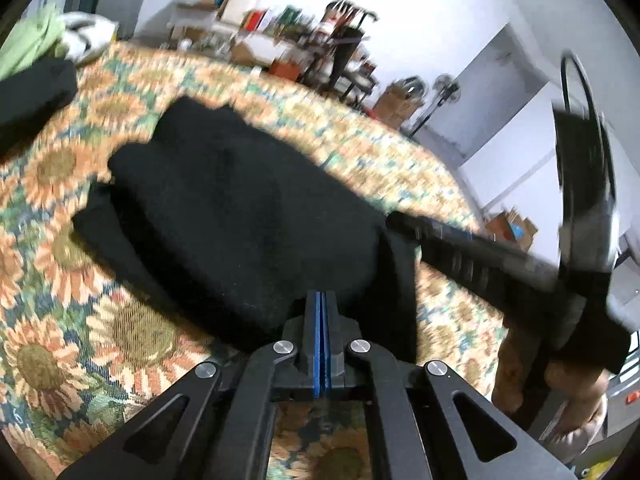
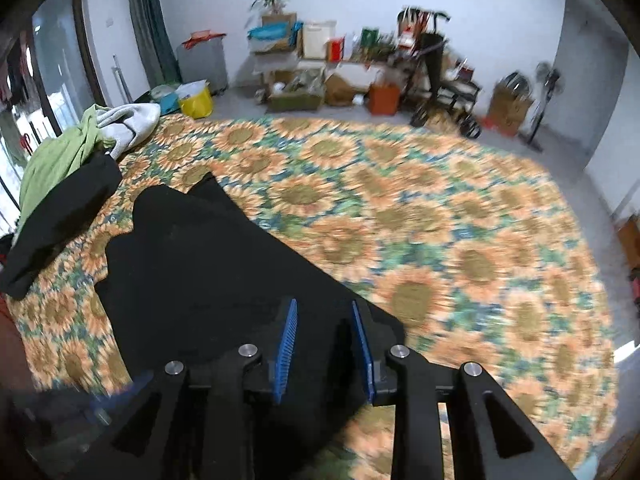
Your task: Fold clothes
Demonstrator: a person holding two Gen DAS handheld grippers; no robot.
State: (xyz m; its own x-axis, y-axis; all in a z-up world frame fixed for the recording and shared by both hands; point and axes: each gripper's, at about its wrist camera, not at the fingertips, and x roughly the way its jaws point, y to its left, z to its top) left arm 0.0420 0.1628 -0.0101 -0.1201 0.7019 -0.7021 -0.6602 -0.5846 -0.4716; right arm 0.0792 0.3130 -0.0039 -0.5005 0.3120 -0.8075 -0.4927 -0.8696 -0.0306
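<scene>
A black garment lies spread on the sunflower-print cloth. My left gripper has its blue pads pressed together at the garment's near edge, and black cloth wraps around both sides of the tips. My right gripper hovers open over the garment's near right corner with nothing between its blue pads. In the left wrist view the right gripper reaches in from the right, held by a hand. A blurred shape at the lower left of the right wrist view is probably the left gripper.
A second black garment, a green cloth and a whitish cloth are piled at the far left. Boxes and clutter line the back wall, and a standing fan is on the right.
</scene>
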